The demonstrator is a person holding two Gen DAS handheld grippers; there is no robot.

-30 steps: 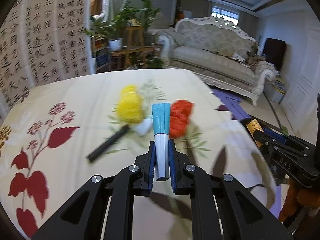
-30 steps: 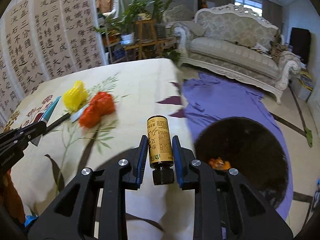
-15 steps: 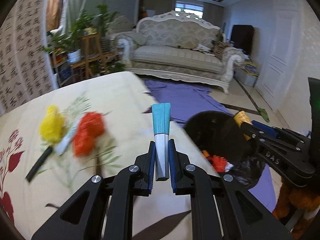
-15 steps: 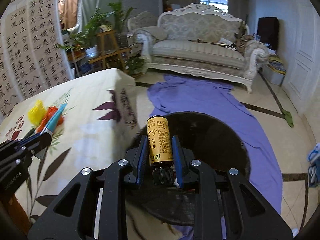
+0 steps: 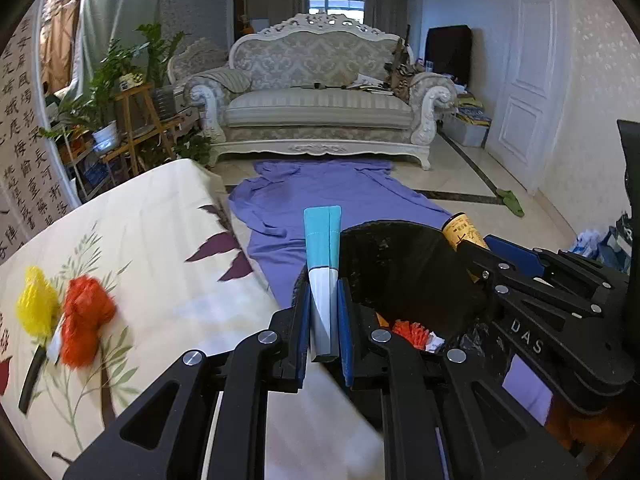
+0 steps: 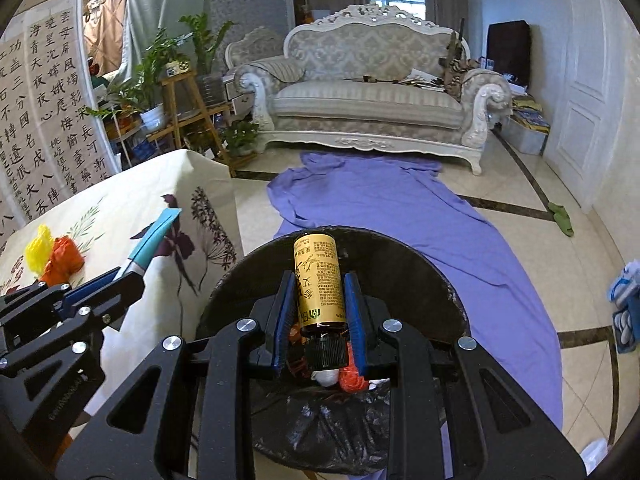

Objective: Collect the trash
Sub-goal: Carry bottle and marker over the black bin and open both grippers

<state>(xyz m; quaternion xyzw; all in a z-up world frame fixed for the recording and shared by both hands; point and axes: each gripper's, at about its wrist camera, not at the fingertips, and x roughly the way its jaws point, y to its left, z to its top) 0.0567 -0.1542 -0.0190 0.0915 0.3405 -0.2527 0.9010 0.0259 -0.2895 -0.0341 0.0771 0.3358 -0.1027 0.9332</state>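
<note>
over the black bin [image 6: 400,264] beside the table [image 5: 168,240], my right gripper [image 6: 320,312] is clamped on a yellow bottle [image 6: 320,280], cap toward the camera, with orange and white scraps [image 6: 352,380] lying in the bin below it. my left gripper [image 5: 324,320] is pinched narrow on a flat teal-and-white packet [image 5: 322,264], held above the table edge just beside the bin rim. on the floral tablecloth i see yellow trash [image 5: 36,304], orange trash [image 5: 86,316] and a black pen [image 5: 30,376] lying close together.
</note>
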